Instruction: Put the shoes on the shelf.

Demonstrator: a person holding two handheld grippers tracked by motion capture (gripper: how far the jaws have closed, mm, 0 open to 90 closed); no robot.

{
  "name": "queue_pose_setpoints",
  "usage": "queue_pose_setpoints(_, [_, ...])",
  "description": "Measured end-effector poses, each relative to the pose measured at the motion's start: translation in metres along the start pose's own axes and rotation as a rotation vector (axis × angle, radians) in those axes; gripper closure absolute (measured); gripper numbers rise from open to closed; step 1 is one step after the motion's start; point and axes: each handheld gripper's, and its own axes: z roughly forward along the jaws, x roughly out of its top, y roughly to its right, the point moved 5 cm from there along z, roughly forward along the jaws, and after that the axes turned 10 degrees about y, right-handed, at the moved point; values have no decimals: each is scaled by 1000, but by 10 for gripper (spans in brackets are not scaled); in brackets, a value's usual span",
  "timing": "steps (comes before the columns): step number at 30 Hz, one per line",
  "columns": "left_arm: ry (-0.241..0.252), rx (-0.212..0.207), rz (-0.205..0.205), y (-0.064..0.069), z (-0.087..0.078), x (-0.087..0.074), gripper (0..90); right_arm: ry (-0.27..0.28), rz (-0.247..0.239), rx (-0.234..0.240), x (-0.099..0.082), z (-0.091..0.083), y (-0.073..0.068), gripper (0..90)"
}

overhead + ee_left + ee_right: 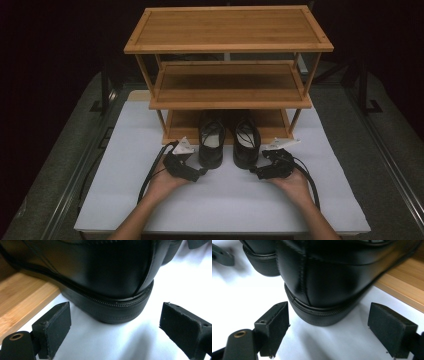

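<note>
Two black leather shoes stand side by side, toes on the bottom shelf [182,131] of a bamboo rack, heels toward me on the white mat [225,200]. My left gripper [202,171] sits low at the heel of the left shoe [211,142], pointing in from the left. In the left gripper view the left gripper [115,325] is open, and the heel [107,277] lies just beyond the pads, untouched. My right gripper [255,171] mirrors it at the right shoe [246,142]. The right gripper [328,327] is open, with the heel [329,277] ahead of its pads.
The three-tier bamboo rack [227,30] stands at the back of the mat, with bare middle and top shelves. Its side posts flank the shoes. Metal rails [85,165] run along both sides of the table, and dark floor surrounds it.
</note>
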Motion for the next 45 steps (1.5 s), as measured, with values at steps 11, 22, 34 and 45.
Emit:
queue_pose_setpoints(11, [-20, 14, -2, 5, 17, 1, 116, -28, -23, -40, 0, 16, -12, 138])
queue_pose_setpoints(22, [-42, 71, 32, 11, 25, 3, 161, 4, -45, -81, 3, 23, -26, 252])
queue_pose_setpoints(34, [-43, 71, -30, 9, 22, 11, 163, 3, -30, -96, 10, 21, -30, 261])
queue_pose_setpoints(45, [-28, 42, -81, 1, 15, 28, 162, 33, 5, -68, 29, 14, -24, 263])
